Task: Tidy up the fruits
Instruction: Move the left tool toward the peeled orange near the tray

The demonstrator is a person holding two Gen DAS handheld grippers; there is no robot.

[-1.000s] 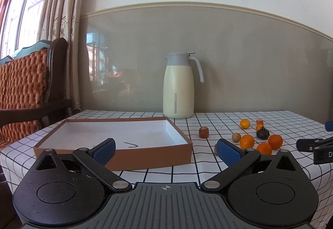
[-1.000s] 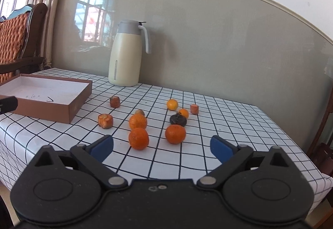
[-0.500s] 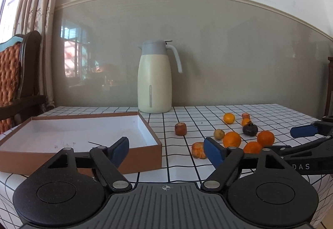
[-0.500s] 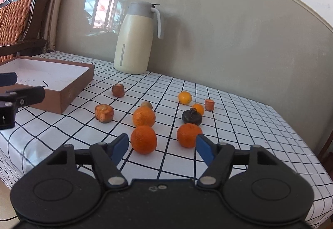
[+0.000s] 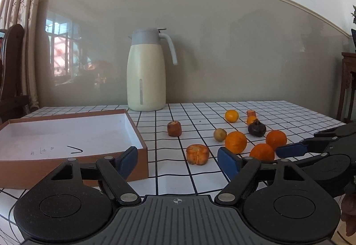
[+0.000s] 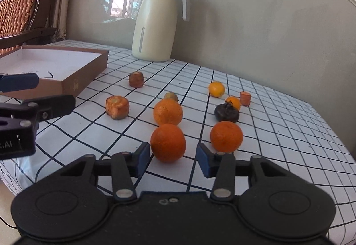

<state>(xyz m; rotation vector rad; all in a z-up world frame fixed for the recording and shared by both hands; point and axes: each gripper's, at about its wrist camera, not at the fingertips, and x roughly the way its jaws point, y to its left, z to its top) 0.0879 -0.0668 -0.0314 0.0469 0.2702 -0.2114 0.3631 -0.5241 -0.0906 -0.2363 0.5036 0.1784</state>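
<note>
right gripper (image 6: pixel 172 158) spread wide around nearest orange (image 6: pixel 168 142), apparently untouched; left gripper (image 5: pixel 178 159) likewise agape

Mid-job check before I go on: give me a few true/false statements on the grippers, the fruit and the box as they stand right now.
1. The right gripper is open, with the nearest orange just ahead of its fingertips. True.
2. The box already holds two oranges. False: no fruit shows inside it, only pen marks on its white floor.
3. The left gripper is shut on a fruit. False: it is open and holds nothing.
4. The dark fruit lies on the tablecloth, outside the box. True.
5. The jug lies on its side. False: it stands upright by the wall.
</note>
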